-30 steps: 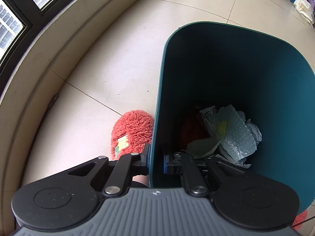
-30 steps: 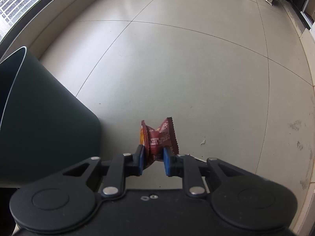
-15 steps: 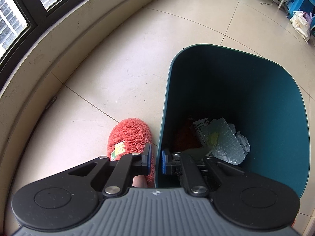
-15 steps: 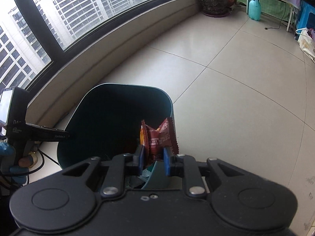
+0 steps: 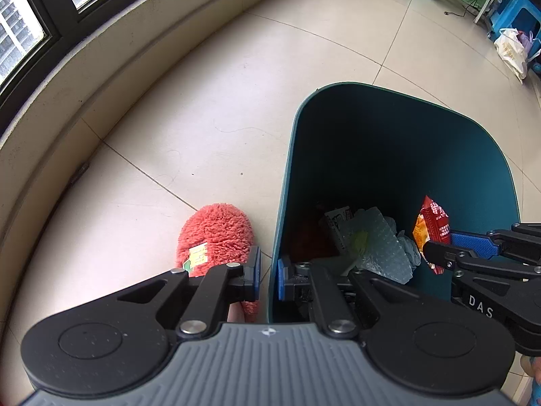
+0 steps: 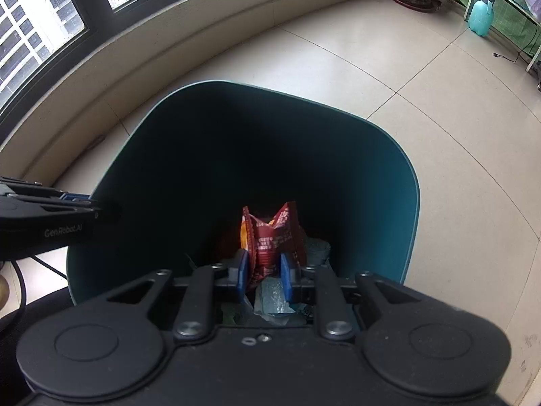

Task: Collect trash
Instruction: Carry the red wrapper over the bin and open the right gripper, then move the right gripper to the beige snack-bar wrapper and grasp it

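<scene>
Matt plastic bin point(image 5: 399, 155), glossy foil wrapper point(image 6: 274, 237), fluffy slipper point(image 5: 216, 230)

bins: 1 point(image 6: 399, 182) | snack wrappers: 1 point(image 6: 270, 237) | slippers: 1 point(image 5: 216, 233) | claws: 2 point(image 5: 268, 272) point(image 6: 262, 274)

The trash bin point(image 5: 389, 155) stands on the floor point(image 5: 209, 108), with the slipper point(image 5: 216, 233) just beside its left wall. The left claw point(image 5: 267, 274) straddles the bin's near rim, one pad outside, one inside. The right claw point(image 6: 262, 274) hangs over the bin's opening, the snack wrapper point(image 6: 270, 237) between its pads, above crumpled trash point(image 5: 375, 243) at the bottom. A window point(image 6: 50, 6) runs behind.
</scene>
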